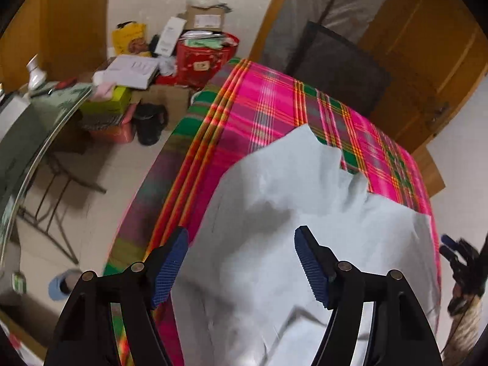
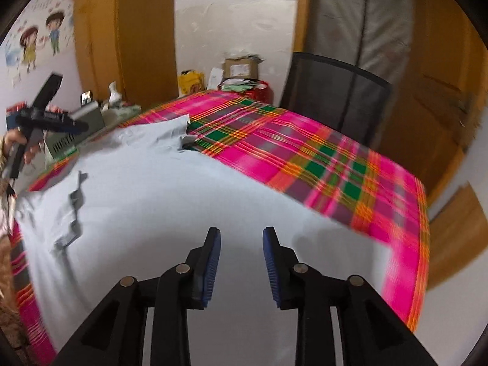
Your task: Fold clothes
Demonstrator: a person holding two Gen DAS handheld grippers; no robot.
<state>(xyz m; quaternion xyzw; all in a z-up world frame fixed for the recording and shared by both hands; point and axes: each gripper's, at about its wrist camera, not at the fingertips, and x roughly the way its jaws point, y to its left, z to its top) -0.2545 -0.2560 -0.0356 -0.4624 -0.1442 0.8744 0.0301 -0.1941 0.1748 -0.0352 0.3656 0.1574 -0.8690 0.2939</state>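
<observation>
I hold my left gripper over a pale blue garment that lies spread on a worktop covered by a pink, green and orange plaid cloth; its jaws stand wide apart and released, nothing between the blue ribbed pads, which hang above the fabric without pressing it. The garment's far edge is rumpled into peaks against the plaid, and its near part runs beneath my jaws toward the bottom of the left wrist view. My right gripper hovers over the smooth, broad middle of the same garment, its jaws parted and empty, the pads clear of the cloth. In the right wrist view the garment covers the near and left part of the worktop, with a creased fold near its left side and a loose corner at the far edge, while bare plaid cloth stretches to the right. A black mesh chair stands just behind the worktop, in front of a wooden door. Boxes and a red bag are piled on the floor against the wall beyond the worktop's far corner. Both views are blurred.
</observation>
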